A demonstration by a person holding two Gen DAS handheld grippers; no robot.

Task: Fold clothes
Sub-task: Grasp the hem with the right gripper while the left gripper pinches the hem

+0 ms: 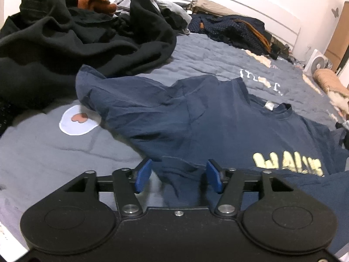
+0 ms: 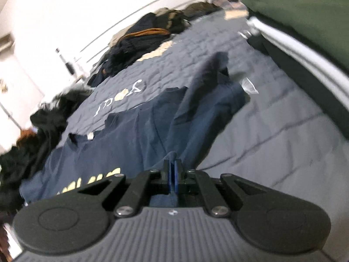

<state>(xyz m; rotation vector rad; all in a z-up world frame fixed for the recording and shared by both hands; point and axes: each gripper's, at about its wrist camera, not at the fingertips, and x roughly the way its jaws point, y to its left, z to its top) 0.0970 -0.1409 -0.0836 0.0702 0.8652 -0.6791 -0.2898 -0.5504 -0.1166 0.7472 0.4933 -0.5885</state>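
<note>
The left gripper (image 1: pixel 178 175) hung with its jaws apart, a fold of the navy shirt (image 1: pixel 207 118) rising between the blue pads (image 1: pixel 144 175) without either pressing it. The right gripper (image 2: pixel 173 174) was clenched tight on a pinch of the same shirt's edge. The shirt lay spread on the grey quilt (image 1: pixel 54 157) — collar up, pale lettering (image 1: pixel 288 163) showing. Farther off sat a heap of black clothes (image 1: pixel 65 41) — and beyond it the white headboard (image 1: pixel 250 6)
</note>
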